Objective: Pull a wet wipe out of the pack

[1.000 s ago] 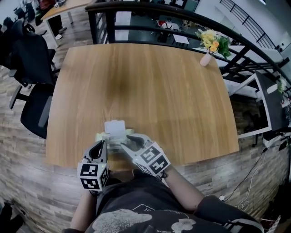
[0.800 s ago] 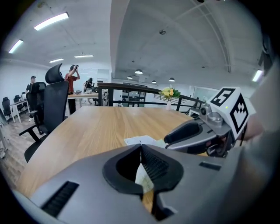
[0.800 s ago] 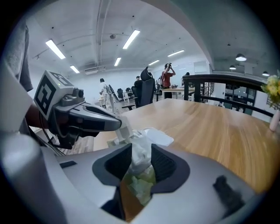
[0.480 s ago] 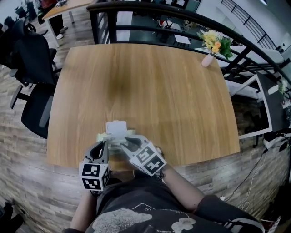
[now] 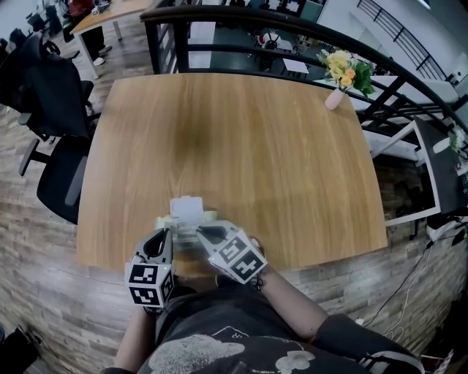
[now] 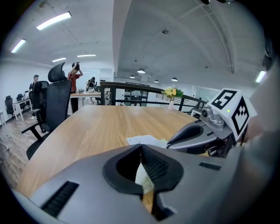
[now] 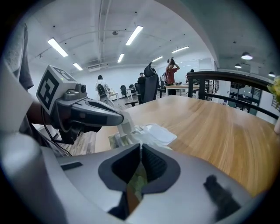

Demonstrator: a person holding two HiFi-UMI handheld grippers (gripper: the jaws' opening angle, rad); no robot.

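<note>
A pale green wet wipe pack [image 5: 211, 216] lies near the front edge of the wooden table [image 5: 234, 131], its white lid [image 5: 186, 207] flipped open toward the far side. My left gripper [image 5: 167, 232] is shut on a white fold at the pack's left end [image 7: 126, 127]. My right gripper [image 5: 199, 231] has its jaws together over the middle of the pack, with the tips beside crumpled white material [image 7: 141, 130] near the lid [image 7: 160, 133]. Whether those tips pinch a wipe is hidden. In the left gripper view the right gripper [image 6: 169, 143] reaches in from the right.
A small vase of yellow flowers [image 5: 335, 93] stands at the table's far right corner. A black office chair [image 5: 58, 175] is off the left side, and a black railing [image 5: 241, 14] runs behind the table. The person's torso is close against the front edge.
My right gripper has shifted slightly left and nearer over the pack. My left gripper and the pack have stayed put.
</note>
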